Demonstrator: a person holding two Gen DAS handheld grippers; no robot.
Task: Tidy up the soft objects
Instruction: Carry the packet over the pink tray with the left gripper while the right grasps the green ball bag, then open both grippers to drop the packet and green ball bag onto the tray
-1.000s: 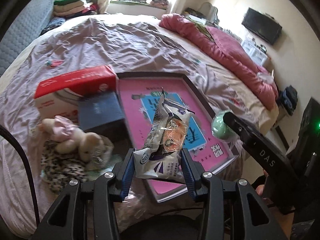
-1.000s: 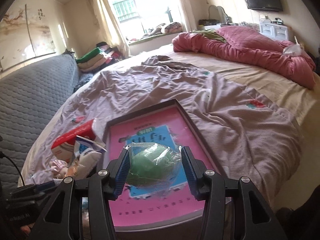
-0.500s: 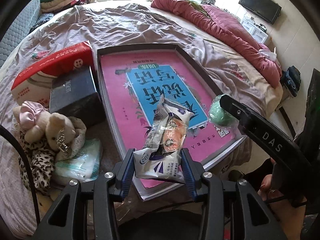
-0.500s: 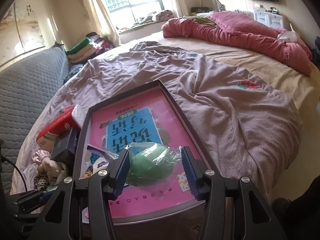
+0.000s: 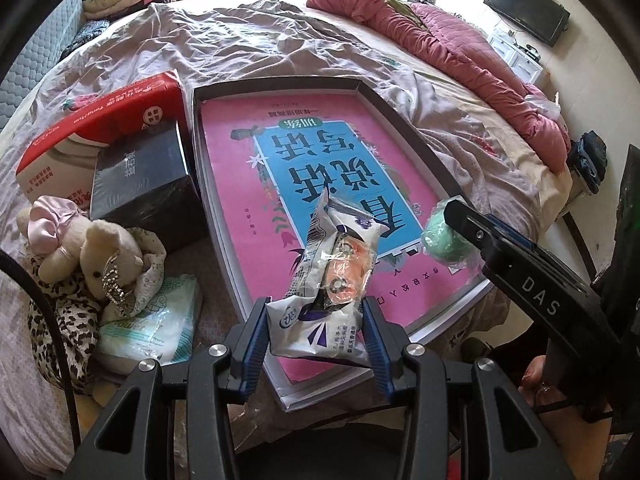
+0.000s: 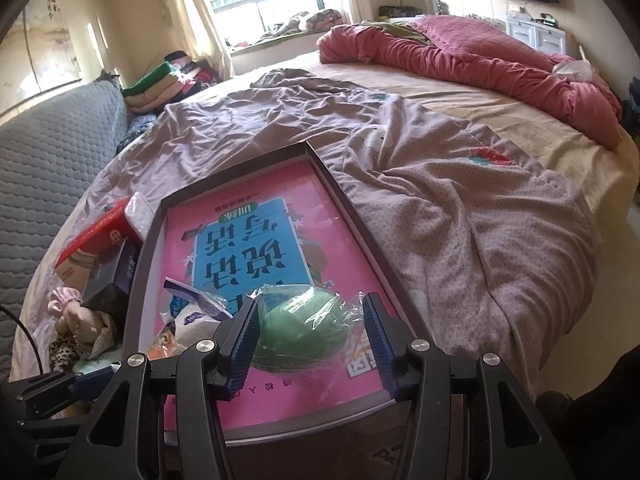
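The left gripper (image 5: 316, 338) sits at the bottom centre of its view, jaws partway closed on the lower end of a white snack packet (image 5: 330, 280), which stands up from the pads over the near end of the shallow box (image 5: 404, 120) lined in pink and blue print. The right gripper (image 6: 308, 340), bottom centre of its own view, is clamped on a green bun in clear wrap (image 6: 302, 326), also over the near end of that box; in the left view the bun shows at centre right, beside the packet and apart from it. Both items appear to be on their way into the box. To set them down well, lower each until its underside meets the pink floor before easing the jaws apart, so nothing drops or rolls. Keep the two apart and clear of the near rim, where the box seems to overhang the bed edge. The plush toy (image 5: 96, 252), tissue pack (image 5: 148, 320) and dark box (image 5: 142, 178) wait at centre left.
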